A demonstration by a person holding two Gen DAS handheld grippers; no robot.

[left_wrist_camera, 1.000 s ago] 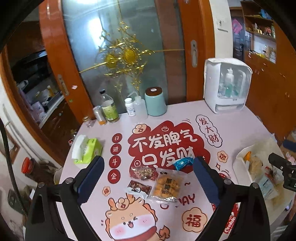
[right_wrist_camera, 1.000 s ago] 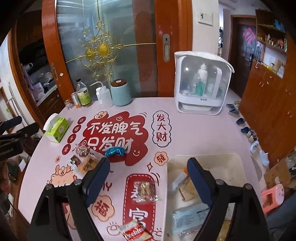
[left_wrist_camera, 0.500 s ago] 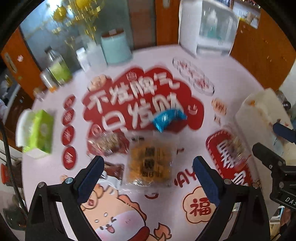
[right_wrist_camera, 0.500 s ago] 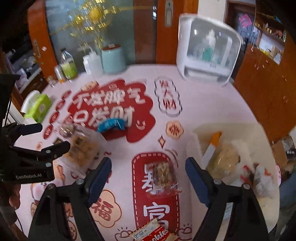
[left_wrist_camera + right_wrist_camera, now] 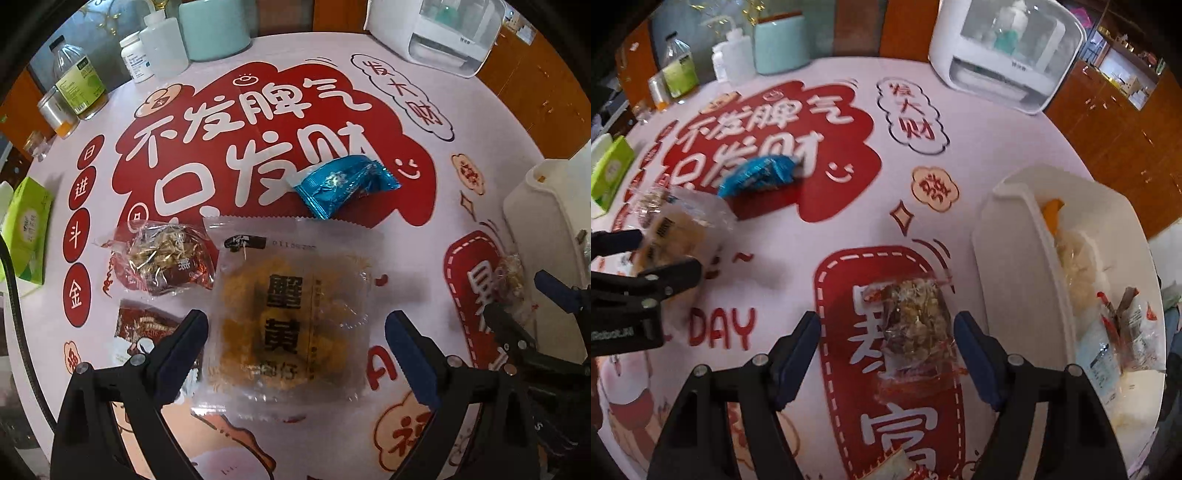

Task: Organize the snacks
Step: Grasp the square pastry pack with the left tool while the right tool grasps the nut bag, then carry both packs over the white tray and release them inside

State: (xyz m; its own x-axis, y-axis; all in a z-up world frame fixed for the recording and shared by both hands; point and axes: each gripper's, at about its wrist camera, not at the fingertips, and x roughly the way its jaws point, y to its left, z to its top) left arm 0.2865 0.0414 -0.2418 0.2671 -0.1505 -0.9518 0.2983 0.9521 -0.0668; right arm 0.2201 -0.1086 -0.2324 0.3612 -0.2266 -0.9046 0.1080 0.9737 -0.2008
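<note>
1. Dropped and tipped downward since a second ago: both views, then wide on the glass door and the far wall, now tight on the snack packets.
2. Left tongs [image 5: 297, 341] spread wide, straddling the clear square packet with a yellow pastry and black characters [image 5: 286, 317]; blue pads either side of it, not pressing.
3. Just left of that packet: a clear-and-red wrapped nutty snack [image 5: 162, 260]; below it a red foil sachet [image 5: 142, 328], partly behind the left finger.
4. Just above the square packet, a shiny blue foil wrapper [image 5: 341, 184], lying on the red patch of the pink printed surface [image 5: 424, 258].
5. Right tongs [image 5: 886, 349] apart, jaws just narrowed a little, around a clear-wrapped brown-and-green nut bar [image 5: 916, 325] lying on a red dashed panel; no pad contact visible.
6. Right of the bar, a white rectangular plastic tray [image 5: 1012, 258] holding several wrapped snacks, an orange-tipped item at its far end.
7. At the bottom edge of the right view, part of another red-and-white packet [image 5: 905, 465], mostly cut off.
8. At the far edge of the surface: a teal cylindrical canister [image 5: 779, 44], white plastic bottles [image 5: 162, 44], a green-labelled glass bottle [image 5: 79, 83], a white cabinet-like appliance with a clear front [image 5: 1008, 55].
9. At the left edge, a green tissue box [image 5: 26, 232].
</note>
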